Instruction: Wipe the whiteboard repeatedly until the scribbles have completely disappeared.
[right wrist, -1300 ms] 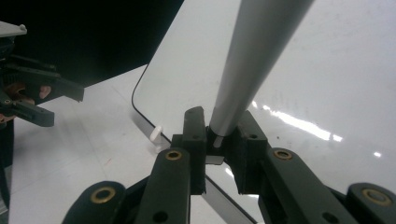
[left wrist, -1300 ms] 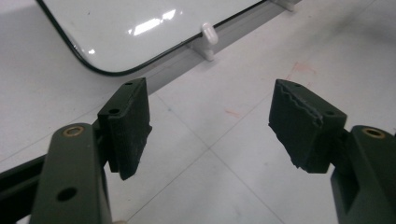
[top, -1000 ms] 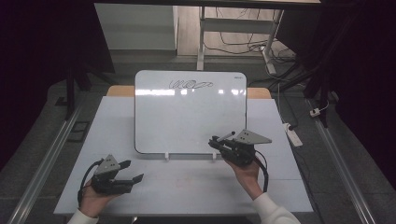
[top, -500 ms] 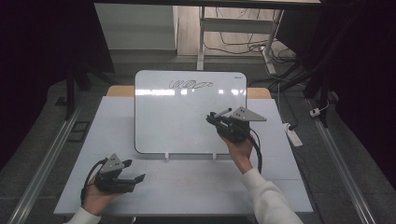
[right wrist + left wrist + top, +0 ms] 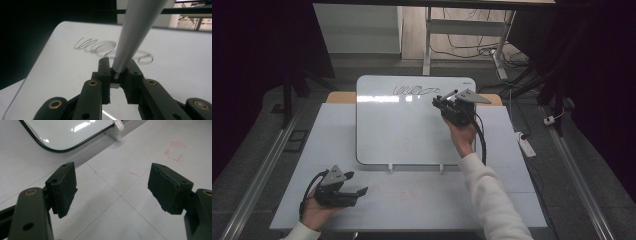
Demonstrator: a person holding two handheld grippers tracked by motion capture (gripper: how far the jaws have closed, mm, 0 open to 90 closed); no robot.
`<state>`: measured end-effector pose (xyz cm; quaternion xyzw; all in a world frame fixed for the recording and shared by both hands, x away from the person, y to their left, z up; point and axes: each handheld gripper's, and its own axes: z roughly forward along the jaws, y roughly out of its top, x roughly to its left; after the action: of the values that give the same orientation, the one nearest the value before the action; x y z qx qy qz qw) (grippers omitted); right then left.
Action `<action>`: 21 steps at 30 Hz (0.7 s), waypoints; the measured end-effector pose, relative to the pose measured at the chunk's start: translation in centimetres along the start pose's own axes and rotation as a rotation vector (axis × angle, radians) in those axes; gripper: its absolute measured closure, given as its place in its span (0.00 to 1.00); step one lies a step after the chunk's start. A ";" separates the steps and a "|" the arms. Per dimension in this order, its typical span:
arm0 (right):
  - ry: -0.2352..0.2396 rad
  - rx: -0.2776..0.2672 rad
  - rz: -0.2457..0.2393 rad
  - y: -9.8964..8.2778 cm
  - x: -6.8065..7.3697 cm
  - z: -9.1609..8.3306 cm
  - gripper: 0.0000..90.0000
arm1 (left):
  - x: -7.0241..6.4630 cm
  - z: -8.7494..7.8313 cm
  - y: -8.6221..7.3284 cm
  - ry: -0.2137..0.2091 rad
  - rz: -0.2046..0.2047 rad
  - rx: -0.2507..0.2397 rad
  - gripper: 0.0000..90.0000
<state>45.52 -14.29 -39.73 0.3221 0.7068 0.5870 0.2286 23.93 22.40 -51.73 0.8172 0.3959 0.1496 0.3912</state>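
Right tool (image 5: 447, 102) was clenched on a slim grey marker pen (image 5: 135, 32), its barrel pinched between the black jaws and jutting forward. Against the two earlier high views, this tool had travelled from the near edge of the white rectangular whiteboard with rounded corners (image 5: 407, 130) up across it to the far edge. The pen now sat just beside the looping dark scribble (image 5: 416, 91) along that far edge. Judgement: the pen was being brought to the scribble, to add to it or go over it; contact with the board could not be told. Left tool (image 5: 354, 192) was released, jaws spread and empty, resting unmoved on the pale grey desk (image 5: 422, 200) nearside of the whiteboard.
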 end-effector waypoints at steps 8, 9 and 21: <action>-0.125 -0.037 -0.001 2.4 -2.8 1.7 0.86 | 0.2 0.0 -0.2 0.006 -0.007 0.002 0.27; -0.125 -0.037 -0.001 2.4 -2.8 1.7 0.86 | 0.3 0.0 -0.2 0.008 -0.007 0.002 0.27; -0.083 0.025 -0.058 1.3 -1.8 2.9 0.86 | 0.1 -0.2 -0.2 0.013 -0.007 -0.004 0.27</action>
<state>48.97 -13.47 -39.20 0.3285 0.7130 0.5572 0.2706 23.81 22.68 -51.75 0.8140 0.4009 0.1545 0.3909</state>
